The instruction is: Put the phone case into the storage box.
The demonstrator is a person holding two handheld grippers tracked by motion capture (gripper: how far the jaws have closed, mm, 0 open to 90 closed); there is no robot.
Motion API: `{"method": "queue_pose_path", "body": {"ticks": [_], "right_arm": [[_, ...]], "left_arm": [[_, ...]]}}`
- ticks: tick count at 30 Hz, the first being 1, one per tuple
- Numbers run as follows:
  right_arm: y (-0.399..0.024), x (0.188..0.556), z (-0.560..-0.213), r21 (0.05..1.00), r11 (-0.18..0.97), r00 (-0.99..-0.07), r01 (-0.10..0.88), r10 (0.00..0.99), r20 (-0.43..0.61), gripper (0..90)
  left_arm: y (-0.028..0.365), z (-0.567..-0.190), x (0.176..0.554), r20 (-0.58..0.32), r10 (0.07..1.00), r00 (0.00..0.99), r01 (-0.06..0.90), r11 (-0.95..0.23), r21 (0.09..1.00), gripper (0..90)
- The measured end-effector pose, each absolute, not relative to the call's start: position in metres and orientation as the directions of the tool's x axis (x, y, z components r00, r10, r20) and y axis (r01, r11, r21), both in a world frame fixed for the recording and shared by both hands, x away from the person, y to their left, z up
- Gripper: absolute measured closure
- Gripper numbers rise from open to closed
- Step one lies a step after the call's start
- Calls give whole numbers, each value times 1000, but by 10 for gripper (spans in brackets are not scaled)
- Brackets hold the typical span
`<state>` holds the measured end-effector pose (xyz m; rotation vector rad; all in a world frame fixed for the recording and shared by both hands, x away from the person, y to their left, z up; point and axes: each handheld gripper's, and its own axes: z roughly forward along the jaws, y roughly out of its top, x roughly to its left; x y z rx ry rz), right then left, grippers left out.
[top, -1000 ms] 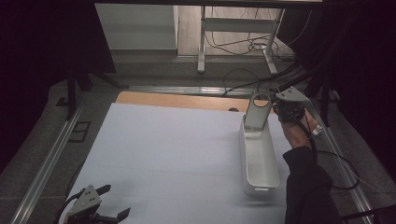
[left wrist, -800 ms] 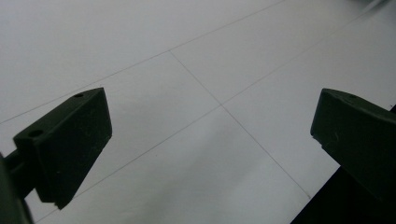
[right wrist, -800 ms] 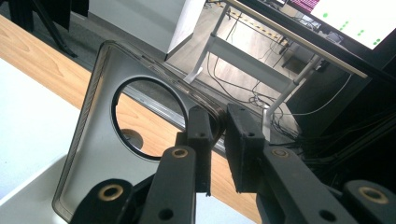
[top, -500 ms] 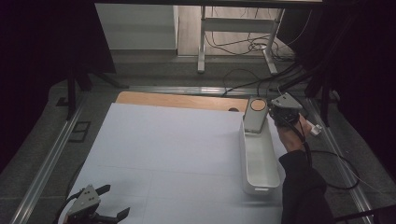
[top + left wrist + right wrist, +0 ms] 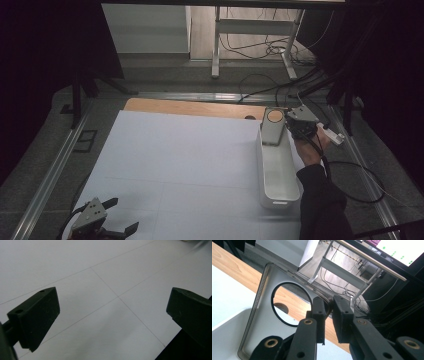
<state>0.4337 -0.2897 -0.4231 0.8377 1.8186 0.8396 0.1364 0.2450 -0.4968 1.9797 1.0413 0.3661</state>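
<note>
The lid [image 5: 273, 127], grey with a round hole, leans tilted over the far end of the white bin [image 5: 276, 175] near the table's right edge, pinched by the right gripper [image 5: 329, 315]. The left gripper [image 5: 111, 219] sits wide apart, empty, at the near-left corner.

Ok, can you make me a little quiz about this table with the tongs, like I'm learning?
1. True or false: the left tongs are wide open with nothing between them.
2. What do the right tongs pinch? A) a cable B) the grey lid with a round hole C) a sheet of paper
3. Fill in: the lid leans over the far end of the long white ___.

Key: 1 true. 2 B. 3 bin.
</note>
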Motion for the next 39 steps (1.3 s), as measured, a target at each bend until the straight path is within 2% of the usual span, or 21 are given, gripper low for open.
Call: {"method": "queue_pose_path", "body": {"ticks": [9,21,39], "right_arm": [[-291,434,-425,834,515,-317,197,839,-443,769],[-290,432,-423,841,493,-332,221,849,-411,600],[-293,422,-414,863,426,-371,272,874,-314,408]], "left_arm": [[245,-497,136,-119,782,611,534,-296,792,0],[245,-497,136,-122,783,610,536,-295,791,0],[247,-496,135,-102,802,589,531,-288,797,0]]}}
